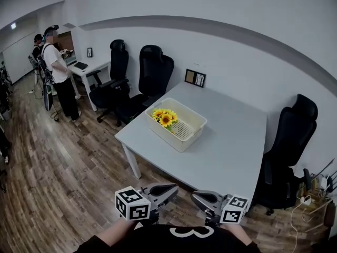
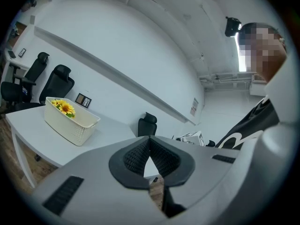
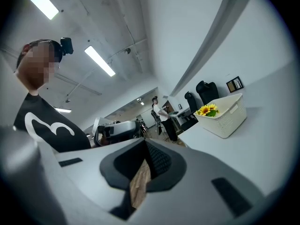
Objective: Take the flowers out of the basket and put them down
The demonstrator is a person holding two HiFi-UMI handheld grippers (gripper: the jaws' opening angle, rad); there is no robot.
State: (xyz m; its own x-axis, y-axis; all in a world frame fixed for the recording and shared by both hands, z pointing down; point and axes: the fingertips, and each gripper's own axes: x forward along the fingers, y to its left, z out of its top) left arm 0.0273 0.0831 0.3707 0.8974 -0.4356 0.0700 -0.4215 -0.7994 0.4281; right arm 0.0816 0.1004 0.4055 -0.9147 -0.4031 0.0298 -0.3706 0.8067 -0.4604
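Observation:
Yellow sunflowers (image 1: 165, 117) lie in the left end of a cream plastic basket (image 1: 185, 133) on the grey table (image 1: 226, 146). They also show in the left gripper view, flowers (image 2: 63, 107) in the basket (image 2: 75, 125), and in the right gripper view, flowers (image 3: 207, 109) in the basket (image 3: 227, 118). Both grippers are held low near the person's body, well short of the table's near edge. My left gripper (image 1: 172, 193) is shut with nothing in it, its jaws meeting at the tips (image 2: 150, 146). My right gripper (image 1: 196, 198) is shut and empty too (image 3: 145, 156).
Black office chairs (image 1: 152, 73) stand at the table's far left and one (image 1: 292, 146) at its right. A small picture frame (image 1: 195, 78) stands at the table's far edge by the wall. People (image 1: 57, 67) stand by a desk at the far left. Wooden floor (image 1: 68, 173) lies below.

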